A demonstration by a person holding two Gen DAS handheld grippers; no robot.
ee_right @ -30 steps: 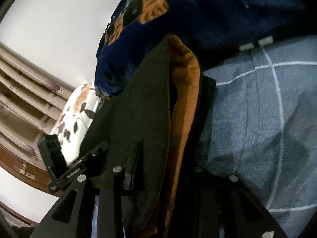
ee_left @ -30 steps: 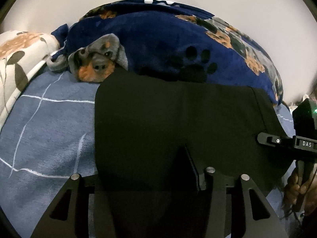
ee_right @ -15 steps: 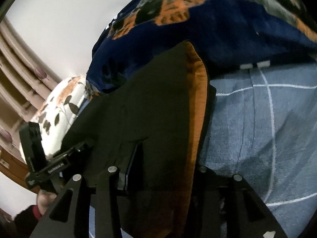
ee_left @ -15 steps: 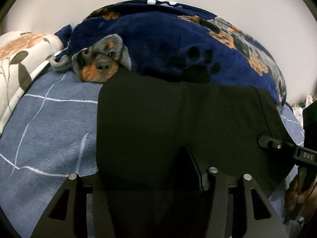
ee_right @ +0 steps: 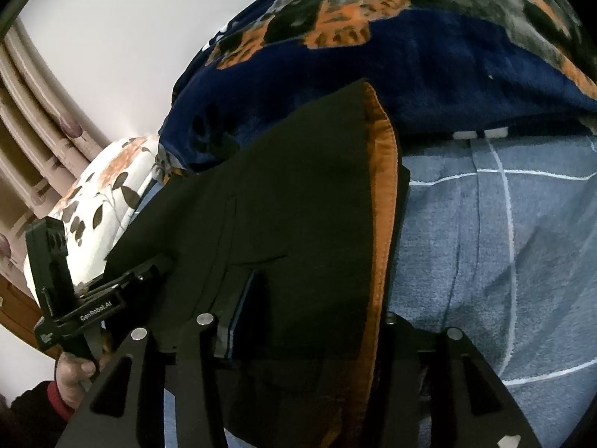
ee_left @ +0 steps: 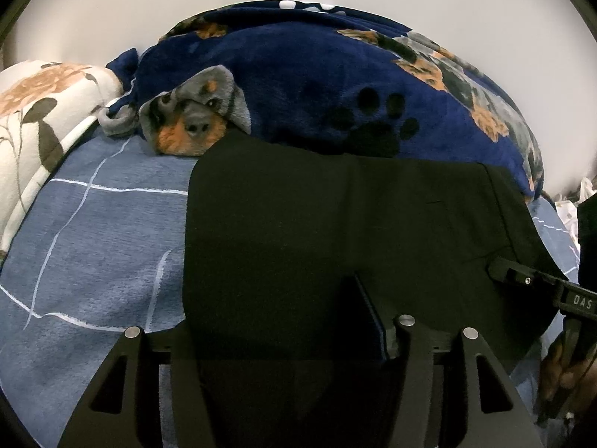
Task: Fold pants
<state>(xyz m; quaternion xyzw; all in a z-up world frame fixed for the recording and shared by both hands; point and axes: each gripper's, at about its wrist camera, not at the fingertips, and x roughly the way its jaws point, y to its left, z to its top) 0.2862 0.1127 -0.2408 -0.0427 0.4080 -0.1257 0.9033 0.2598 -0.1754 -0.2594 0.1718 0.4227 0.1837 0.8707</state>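
Black pants (ee_left: 347, 231) with an orange lining lie spread on the blue checked bed sheet (ee_left: 97, 246). My left gripper (ee_left: 287, 321) is shut on the near edge of the pants, with cloth draped over its fingers. My right gripper (ee_right: 298, 321) is shut on the pants (ee_right: 291, 201) near the waistband, where the orange lining (ee_right: 380, 201) shows along the fold. Each gripper shows in the other's view, the right one (ee_left: 522, 280) at the pants' right edge and the left one (ee_right: 123, 280) at the left edge.
A navy dog-print blanket (ee_left: 335, 86) is heaped right behind the pants. A white floral pillow (ee_left: 37, 119) lies at the left. A white wall is behind, and curtains (ee_right: 33, 142) hang at the left of the right wrist view.
Both grippers have carried the held pants edge slightly forward and down onto the lower layer. The right wrist view has tilted, and the pants lie flatter.
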